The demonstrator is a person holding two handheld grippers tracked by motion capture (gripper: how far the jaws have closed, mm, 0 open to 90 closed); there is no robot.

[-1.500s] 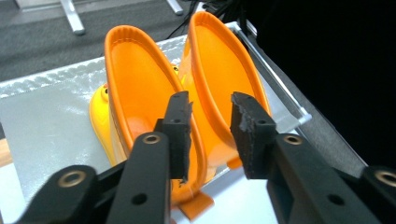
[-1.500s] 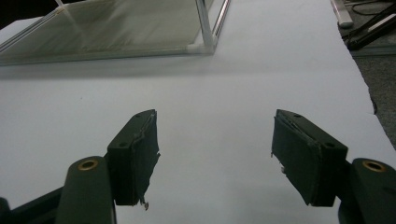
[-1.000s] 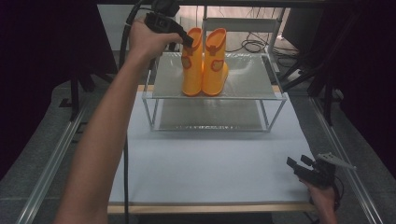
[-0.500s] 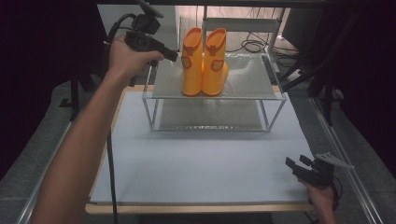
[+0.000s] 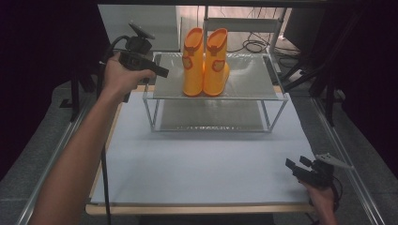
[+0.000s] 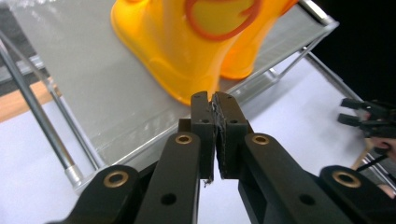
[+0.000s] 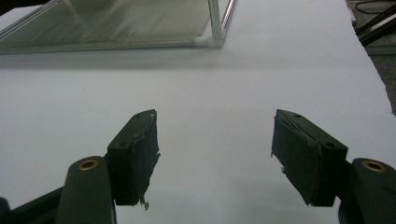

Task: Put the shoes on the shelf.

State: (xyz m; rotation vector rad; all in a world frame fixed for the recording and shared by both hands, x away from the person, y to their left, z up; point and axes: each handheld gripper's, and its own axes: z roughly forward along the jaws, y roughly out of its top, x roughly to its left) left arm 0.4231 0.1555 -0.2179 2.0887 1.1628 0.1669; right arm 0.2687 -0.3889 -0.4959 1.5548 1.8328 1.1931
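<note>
On the top shelf of the wire rack [image 5: 244, 91] stand the orange boots [image 5: 205, 61], upright and side by side. Left of them hovers the left gripper [image 5: 162, 72], clenched on nothing. Well in front of the rack, the right gripper [image 5: 296, 165] rests with jaws spread wide.

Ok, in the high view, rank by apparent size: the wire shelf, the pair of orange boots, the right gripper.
1. wire shelf
2. pair of orange boots
3. right gripper, smallest, though it sits nearer the camera.
</note>
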